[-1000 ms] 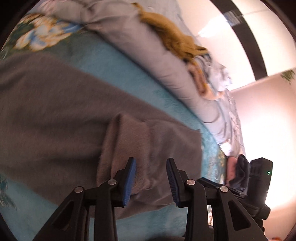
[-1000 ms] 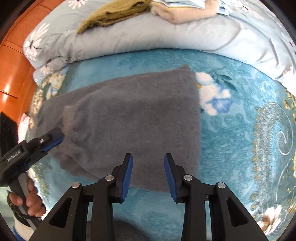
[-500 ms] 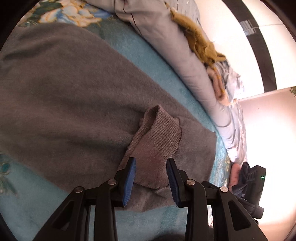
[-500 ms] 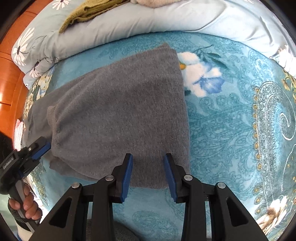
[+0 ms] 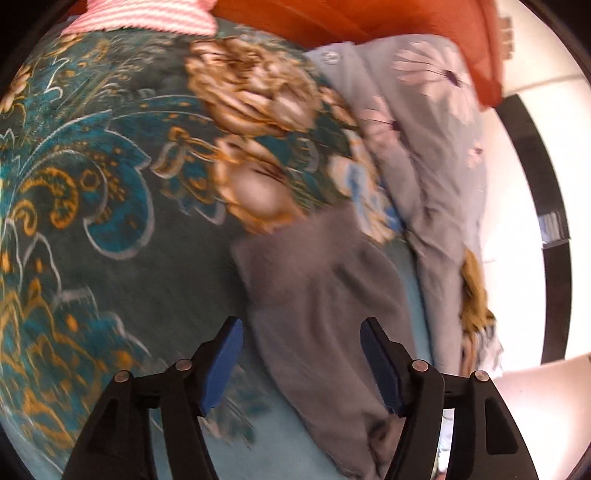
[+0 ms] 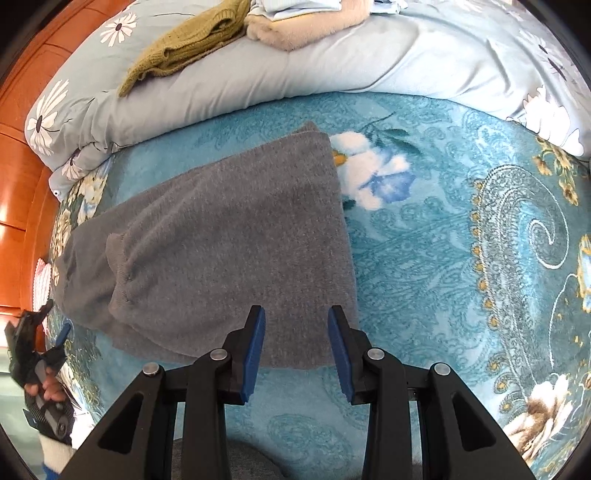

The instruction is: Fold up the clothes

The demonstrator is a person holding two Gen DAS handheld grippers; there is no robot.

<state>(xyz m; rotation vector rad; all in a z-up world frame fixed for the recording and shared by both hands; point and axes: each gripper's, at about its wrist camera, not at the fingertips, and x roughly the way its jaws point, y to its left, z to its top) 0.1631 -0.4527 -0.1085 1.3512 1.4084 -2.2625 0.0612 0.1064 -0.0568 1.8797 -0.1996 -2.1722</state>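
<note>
A grey sweater [image 6: 221, 251] lies flat on the teal floral blanket [image 6: 443, 258], one sleeve folded across its body. My right gripper [image 6: 297, 347] hovers over the sweater's near hem, open, with nothing between its blue pads. In the blurred left wrist view, my left gripper [image 5: 304, 354] points down over the sweater's [image 5: 317, 295] narrow end. Its jaws are opening and the pads stand wide apart, clear of the cloth. In the right wrist view, the left gripper [image 6: 55, 319] shows at the far left edge, held by a hand [image 6: 48, 387].
A pale blue daisy-print duvet [image 6: 332, 62] is bunched along the far side. An olive knit [image 6: 192, 40] and a folded beige garment [image 6: 306, 26] lie on it. An orange wooden headboard [image 6: 22, 110] stands at the left. A pink striped cloth [image 5: 147, 14] lies by the headboard.
The left gripper swung away from the sleeve cuff toward the sweater's end near the headboard, rolled, and its jaws widened. The sleeve now lies on the body. The right gripper shifted slightly.
</note>
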